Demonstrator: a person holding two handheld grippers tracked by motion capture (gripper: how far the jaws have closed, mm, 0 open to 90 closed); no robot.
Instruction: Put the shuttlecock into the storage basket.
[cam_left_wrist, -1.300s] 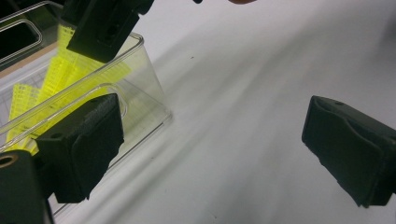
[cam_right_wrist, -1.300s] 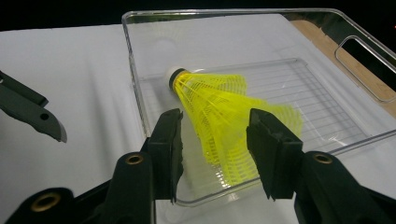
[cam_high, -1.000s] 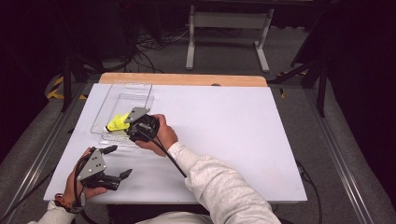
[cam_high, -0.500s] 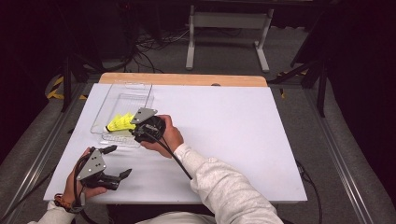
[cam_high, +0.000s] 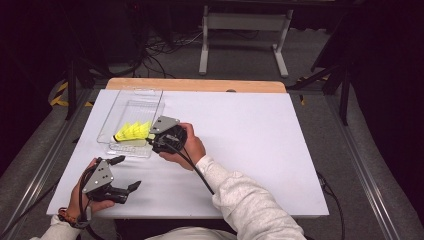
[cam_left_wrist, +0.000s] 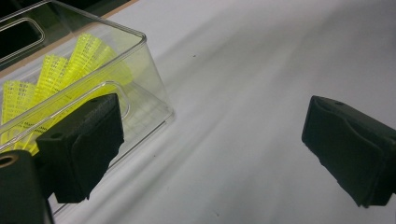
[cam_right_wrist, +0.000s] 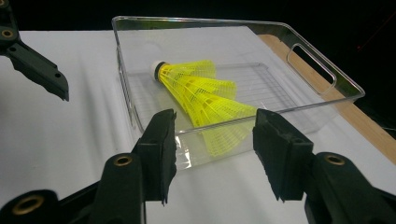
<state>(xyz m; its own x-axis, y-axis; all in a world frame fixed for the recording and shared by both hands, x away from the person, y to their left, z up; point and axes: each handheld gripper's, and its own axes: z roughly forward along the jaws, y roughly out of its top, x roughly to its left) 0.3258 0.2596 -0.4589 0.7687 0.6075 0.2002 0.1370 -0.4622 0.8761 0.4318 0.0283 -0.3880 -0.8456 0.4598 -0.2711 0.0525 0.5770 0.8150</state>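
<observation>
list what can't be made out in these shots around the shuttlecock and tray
- Shuttlecock cork: in the left gripper view it is cut off by the left edge; in the high view it is too small to tell.
- Right hand-held gripper tips: in the high view its own grey plate hides them, so whether they touch the tray wall is unclear.
- Tray far end: in the left gripper view it is cut off by the top edge.
</observation>
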